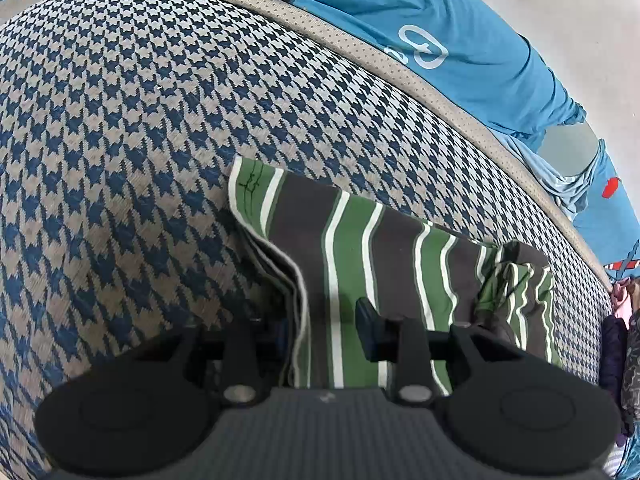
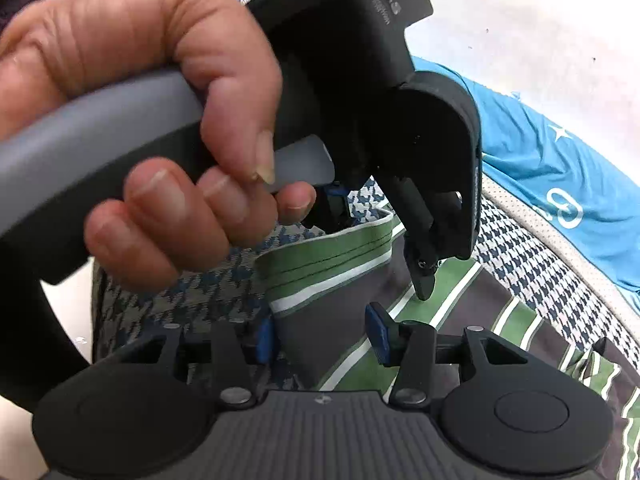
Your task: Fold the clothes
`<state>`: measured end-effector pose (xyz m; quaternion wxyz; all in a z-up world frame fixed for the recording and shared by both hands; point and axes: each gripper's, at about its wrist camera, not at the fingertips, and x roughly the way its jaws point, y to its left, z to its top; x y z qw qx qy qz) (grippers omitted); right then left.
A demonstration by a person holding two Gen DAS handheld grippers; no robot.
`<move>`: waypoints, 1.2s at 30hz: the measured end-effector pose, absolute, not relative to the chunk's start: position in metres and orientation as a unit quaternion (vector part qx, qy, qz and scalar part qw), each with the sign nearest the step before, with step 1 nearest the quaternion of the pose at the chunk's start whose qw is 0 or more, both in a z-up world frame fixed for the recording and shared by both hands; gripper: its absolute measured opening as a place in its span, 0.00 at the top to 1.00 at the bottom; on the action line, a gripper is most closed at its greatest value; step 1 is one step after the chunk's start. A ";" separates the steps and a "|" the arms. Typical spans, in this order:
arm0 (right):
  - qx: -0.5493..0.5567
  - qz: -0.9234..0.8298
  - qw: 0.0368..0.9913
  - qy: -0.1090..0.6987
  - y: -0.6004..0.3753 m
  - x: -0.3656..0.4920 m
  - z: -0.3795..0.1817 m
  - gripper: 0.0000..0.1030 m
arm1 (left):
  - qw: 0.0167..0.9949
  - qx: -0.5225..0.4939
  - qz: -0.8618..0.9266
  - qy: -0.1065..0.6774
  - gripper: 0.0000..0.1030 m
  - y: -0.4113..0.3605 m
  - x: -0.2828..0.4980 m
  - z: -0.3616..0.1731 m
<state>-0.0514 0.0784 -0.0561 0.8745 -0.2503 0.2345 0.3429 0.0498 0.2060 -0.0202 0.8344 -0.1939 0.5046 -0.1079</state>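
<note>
A folded garment point(image 1: 352, 248) with green, grey and white stripes lies on a blue-and-grey houndstooth cushion point(image 1: 120, 120). My left gripper point(image 1: 322, 332) is open and low over the garment's near left part, its fingers on either side of the layered folded edge. In the right wrist view my right gripper point(image 2: 320, 338) is also open, with a grey part of the garment point(image 2: 328, 320) between its blue pads point(image 2: 378, 334). Just ahead of it a hand point(image 2: 140, 120) holds the left gripper point(image 2: 376, 240), open over the garment's raised green hem.
A bright blue printed cloth point(image 1: 440, 28) lies crumpled beyond the cushion's beige perforated border point(image 1: 360, 48). The same cloth point(image 2: 560, 168) shows at the right of the right wrist view. A pale surface lies behind it. Dark clothes point(image 1: 616, 352) sit at the far right edge.
</note>
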 end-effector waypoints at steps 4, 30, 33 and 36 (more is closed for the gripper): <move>-0.234 0.336 0.880 0.241 0.077 -0.046 -0.058 0.82 | 0.833 -0.197 -0.107 0.505 0.72 0.207 0.049 -0.021; -0.191 0.307 0.903 0.231 0.044 -0.057 -0.024 0.94 | 0.824 -0.312 -0.059 0.468 0.46 0.223 0.069 -0.030; -0.191 0.303 0.905 0.231 0.038 -0.055 -0.023 0.93 | 0.822 -0.326 -0.058 0.463 0.64 0.224 0.069 -0.031; -0.191 0.300 0.906 0.231 0.031 -0.054 -0.021 0.93 | 0.827 -0.324 -0.057 0.455 0.78 0.219 0.070 -0.030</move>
